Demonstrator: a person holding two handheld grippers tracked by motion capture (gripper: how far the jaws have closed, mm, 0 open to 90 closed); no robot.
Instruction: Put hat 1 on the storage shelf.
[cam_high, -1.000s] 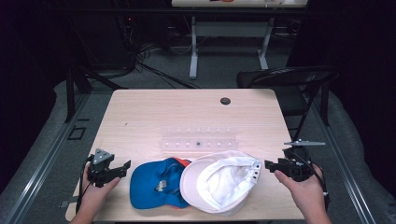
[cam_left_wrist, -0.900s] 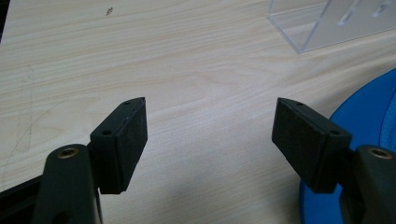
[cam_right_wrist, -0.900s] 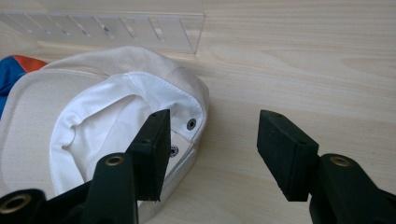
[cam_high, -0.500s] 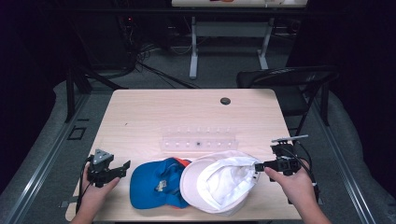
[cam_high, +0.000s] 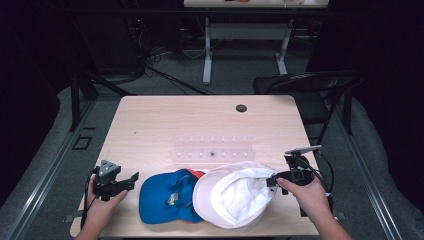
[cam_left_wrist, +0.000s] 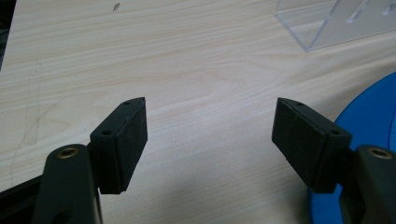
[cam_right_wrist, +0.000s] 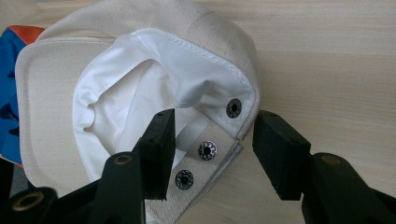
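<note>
On the counter (cam_high: 165, 120), high view: white cap (cam_high: 235, 195) lies upturned, hollow empty, near edge, brim overlapping blue cap (cam_high: 165, 195), strap toward right gripper (cam_high: 272, 181). Left gripper view: left gripper (cam_left_wrist: 210, 140), fingers wide, nothing between. Right gripper view: fingers, just been closing, straddle the snap strap (cam_right_wrist: 210, 154) without pressing.

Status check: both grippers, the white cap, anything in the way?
Left gripper open, idle on bare table. Right gripper closing, jaws straddling white cap snap strap, not pinched. Blue cap tucked under white.
</note>
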